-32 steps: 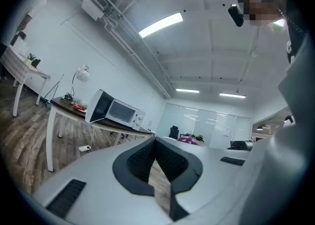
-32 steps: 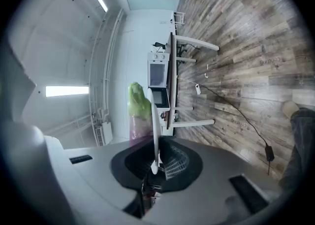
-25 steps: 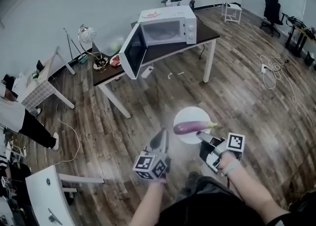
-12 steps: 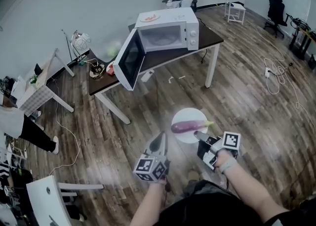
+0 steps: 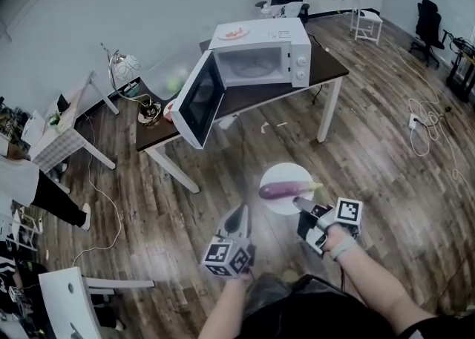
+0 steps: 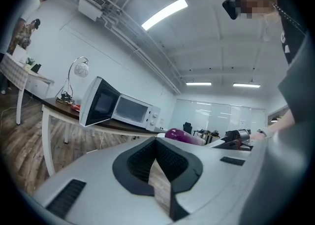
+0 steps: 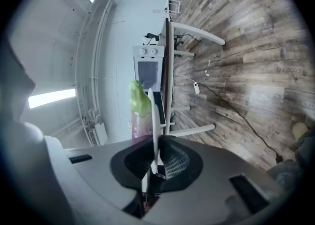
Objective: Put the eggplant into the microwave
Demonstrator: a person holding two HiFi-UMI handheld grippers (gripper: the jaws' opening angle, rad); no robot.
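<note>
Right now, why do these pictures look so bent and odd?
Head view: fisheye lens curves the floor and table edges. Left gripper view: dark round border, bright ceiling light streaks. Right gripper view: room appears sideways; nearby eggplant looks soft.

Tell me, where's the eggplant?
The eggplant lies on the white plate, low centre in the head view, held by the right gripper, short of the microwave.
</note>
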